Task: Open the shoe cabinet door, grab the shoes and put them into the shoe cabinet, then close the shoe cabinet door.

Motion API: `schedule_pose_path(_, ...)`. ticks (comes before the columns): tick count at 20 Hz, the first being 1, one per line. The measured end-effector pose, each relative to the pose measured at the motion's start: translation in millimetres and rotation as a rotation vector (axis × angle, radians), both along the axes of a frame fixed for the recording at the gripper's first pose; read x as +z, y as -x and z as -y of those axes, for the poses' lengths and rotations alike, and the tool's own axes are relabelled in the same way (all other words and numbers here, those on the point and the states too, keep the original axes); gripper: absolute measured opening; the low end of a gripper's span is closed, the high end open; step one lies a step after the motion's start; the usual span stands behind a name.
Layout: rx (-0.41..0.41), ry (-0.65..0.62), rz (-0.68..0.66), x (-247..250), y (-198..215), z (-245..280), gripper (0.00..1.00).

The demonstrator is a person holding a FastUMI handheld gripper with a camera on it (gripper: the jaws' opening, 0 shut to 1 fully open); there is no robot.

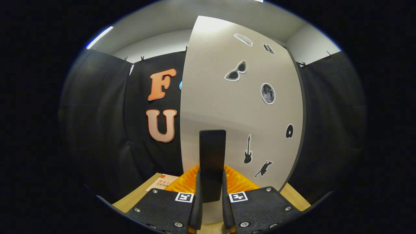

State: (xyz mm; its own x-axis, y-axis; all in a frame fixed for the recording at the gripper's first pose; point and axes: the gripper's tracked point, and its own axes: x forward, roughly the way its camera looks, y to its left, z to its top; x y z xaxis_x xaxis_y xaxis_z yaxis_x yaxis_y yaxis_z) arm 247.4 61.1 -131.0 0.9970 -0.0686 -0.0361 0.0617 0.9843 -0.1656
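Two fingers (196,195) of the claw (211,198) press from either side on a dark upright handle (212,159), so the claw is closed on it. The handle stands proud of a pale grey shoe cabinet door (227,107), which rises tall just beyond the fingers and is seen at a slant, its dark edge running down the right side.

Stuck on the door's face are several flat decals: a pair of sunglasses (236,71) high up, a moon disc (267,93) to their lower right, a guitar (248,150) just right of the handle, a cat shape (264,169) below that, and a small dark record-like shape (289,131) near the door's right edge. Two more small stickers (243,39) sit near the top; I cannot make out what they show.

Low behind the handle, an orange ribbed object (239,182) shows on both sides of the fingers; what it is I cannot tell. It rests on a light wooden counter (130,200), whose near corners appear to the left and right of the claw's body. On the counter's left part lies a printed card (162,182), close beside the orange thing.

Black cloth (97,113) hangs around the booth, with white wall (156,44) and a strip light (99,37) above.
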Motion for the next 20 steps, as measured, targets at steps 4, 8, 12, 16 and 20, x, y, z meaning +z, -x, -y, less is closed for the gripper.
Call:
schedule_pose_path(4, -0.024, -0.006, -0.001, 2, 23, 15, 0.25)
schedule_pose_path(8, -0.035, 0.017, 0.005, 6, 39, 30, 0.25)
schedule_pose_path(12, -0.037, 0.013, 0.015, 8, 50, 45, 0.25)
schedule_pose_path(16, -0.018, 0.014, 0.030, 13, 62, 61, 0.25)
schedule_pose_path(20, 0.015, 0.023, 0.034, 13, 81, 86, 0.24)
